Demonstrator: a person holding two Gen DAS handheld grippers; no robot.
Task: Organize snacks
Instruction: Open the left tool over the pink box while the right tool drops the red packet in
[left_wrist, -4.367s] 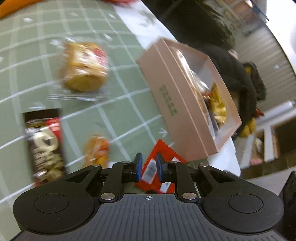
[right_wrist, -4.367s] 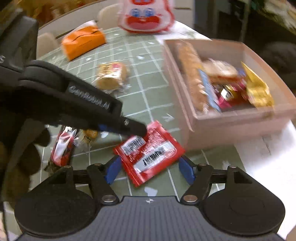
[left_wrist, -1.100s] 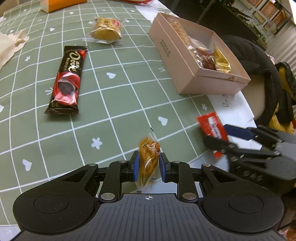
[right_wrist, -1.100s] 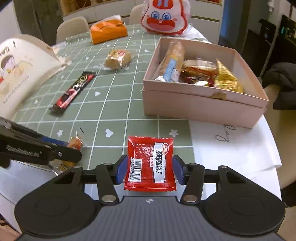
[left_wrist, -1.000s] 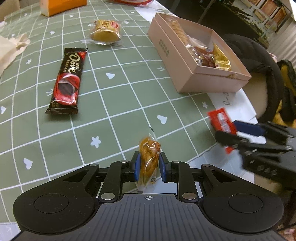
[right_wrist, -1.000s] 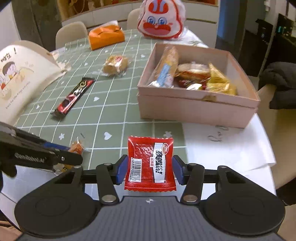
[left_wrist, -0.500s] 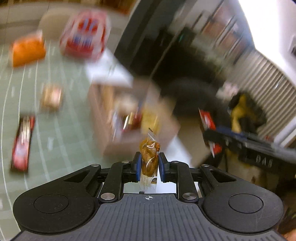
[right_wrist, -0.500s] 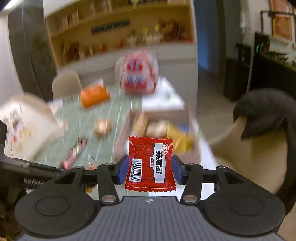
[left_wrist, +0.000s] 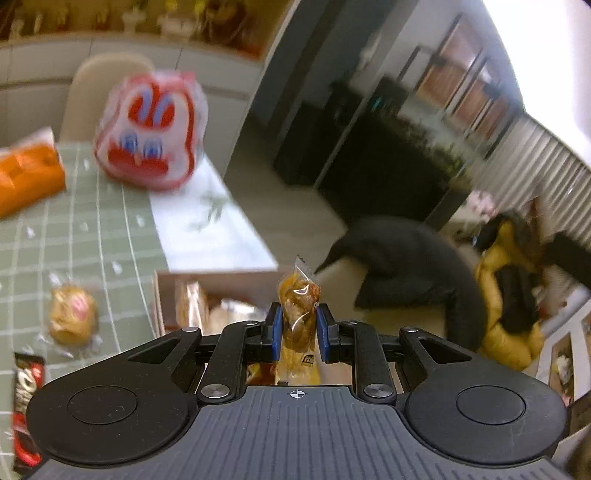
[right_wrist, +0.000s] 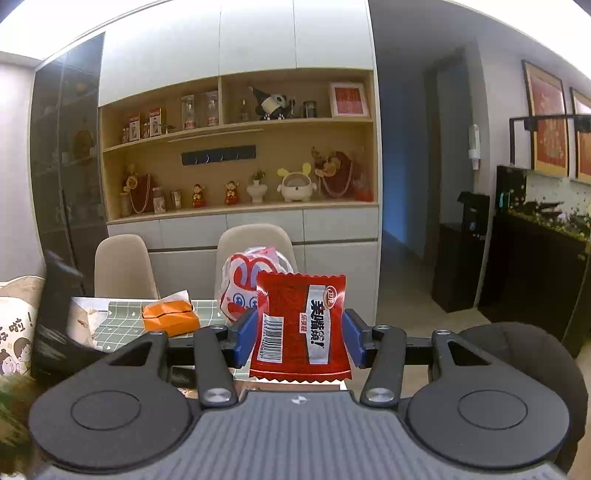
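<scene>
So both grippers are up off the table and each one's carrying a snack. The left gripper (left_wrist: 297, 332) is aiming slightly downward over the near end of the pink cardboard box (left_wrist: 162, 291), and its blue pads (left_wrist: 275, 332) are pinching a small clear-wrapped amber candy (left_wrist: 297, 306). The candy's standing upright, long axis vertical, with the crimped wrapper tip poking up above the fingers. Pretty blurry view, but you can make out wrapped snacks in the box below.

The right gripper (right_wrist: 299, 339) is sitting level, looking straight across the room at the shelving, and its blue pads (right_wrist: 245, 341) are squeezing the side edges of a flat red foil snack packet (right_wrist: 301, 328). The packet's upright too, facing the camera, barcode on the left, zigzag bottom edge hanging just below the fingers.
</scene>
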